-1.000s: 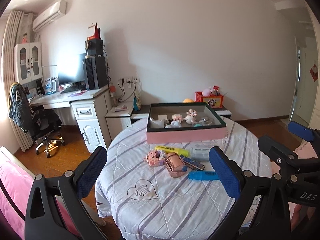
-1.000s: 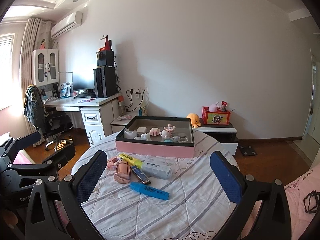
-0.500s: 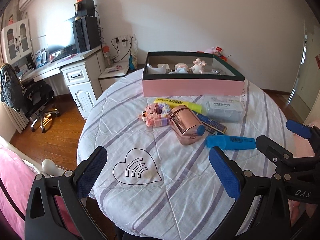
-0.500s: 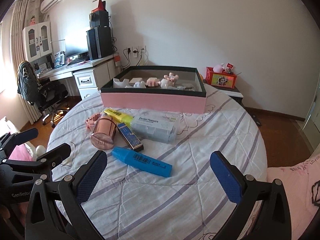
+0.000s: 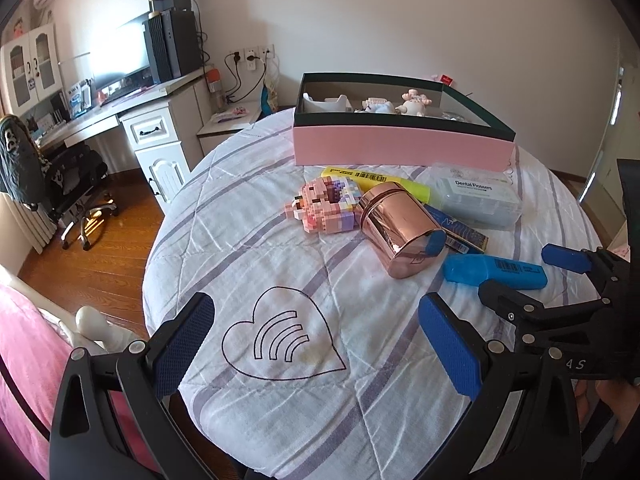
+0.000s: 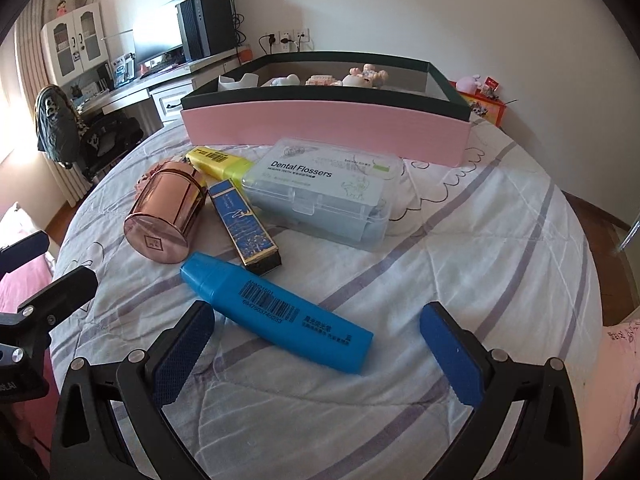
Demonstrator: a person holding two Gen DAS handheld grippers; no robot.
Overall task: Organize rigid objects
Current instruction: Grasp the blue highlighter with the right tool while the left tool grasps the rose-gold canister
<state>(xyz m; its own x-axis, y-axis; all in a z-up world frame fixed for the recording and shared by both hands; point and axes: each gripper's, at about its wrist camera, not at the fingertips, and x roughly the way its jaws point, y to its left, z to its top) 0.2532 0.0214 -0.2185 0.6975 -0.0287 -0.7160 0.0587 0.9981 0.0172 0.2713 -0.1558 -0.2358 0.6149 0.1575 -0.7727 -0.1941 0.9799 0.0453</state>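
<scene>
Six loose: blue marker (image 6: 276, 312), rose-gold jar (image 6: 166, 216), navy box (image 6: 244, 226), yellow marker (image 6: 218, 162), flosser case (image 6: 324, 192) and block toy (image 5: 324, 208) lie on the cloth (image 6: 480, 264), all outside the pink box (image 6: 324, 132).
Already in the box: several small figures and a white piece show over the rim; their exact number cannot be told.
Progress: by my reading, partly done, with the whole near cluster left to put away.
Cluster: the jar lies on its side, touching the navy box; the yellow marker sits behind both, just in front of the box wall; the flosser case is to the right of them; the block toy is at the jar's far side.
Right gripper (image 6: 316, 354): jaws spread wide, holding nothing, with the blue marker lying between the pads but touching neither, as far as I can see.
Left gripper (image 5: 316, 346): jaws released and empty, over bare cloth near the heart print (image 5: 280, 336).
Likely next: the blue marker looks like the first pick, judged from the right gripper's place.
</scene>
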